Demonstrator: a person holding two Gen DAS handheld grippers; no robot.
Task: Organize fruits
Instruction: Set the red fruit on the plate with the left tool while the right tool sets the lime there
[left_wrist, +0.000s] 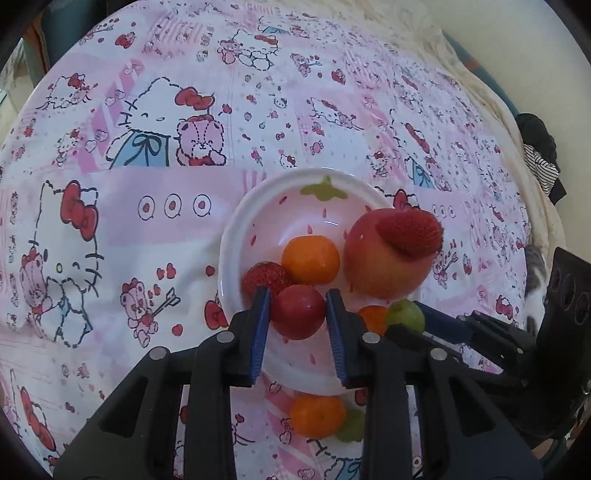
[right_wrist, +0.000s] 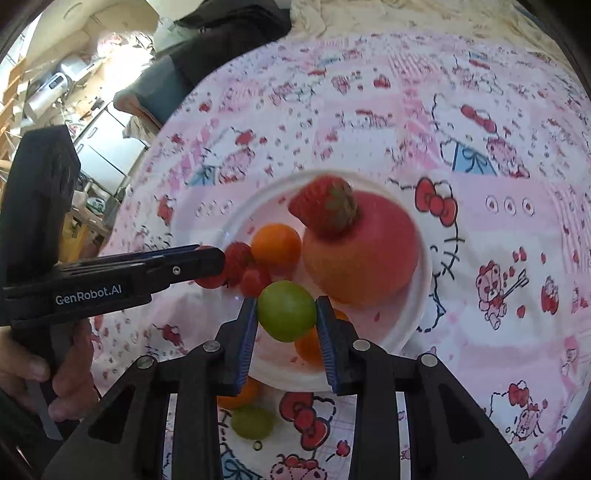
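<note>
My left gripper (left_wrist: 297, 295) is shut on a dark red round fruit (left_wrist: 297, 314), held over the near side of a white plate (left_wrist: 236, 236). My right gripper (right_wrist: 286, 301) is shut on a green grape (right_wrist: 287, 310) above the plate's near rim (right_wrist: 424, 280). In the plate lie a large red-orange apple (right_wrist: 362, 251) with a strawberry (right_wrist: 325, 206) on top, an orange (right_wrist: 277, 243), two more strawberries (right_wrist: 240, 256) and another orange (right_wrist: 310, 345) under the right fingers. The two grippers are close, side by side.
On the pink cartoon-print cloth (left_wrist: 147, 229), just in front of the plate, rest a loose orange (left_wrist: 317, 415) and a green grape (left_wrist: 351, 424). A hand (right_wrist: 33, 365) holds the left gripper's handle. Dark clothing (left_wrist: 539, 147) lies at the far right edge.
</note>
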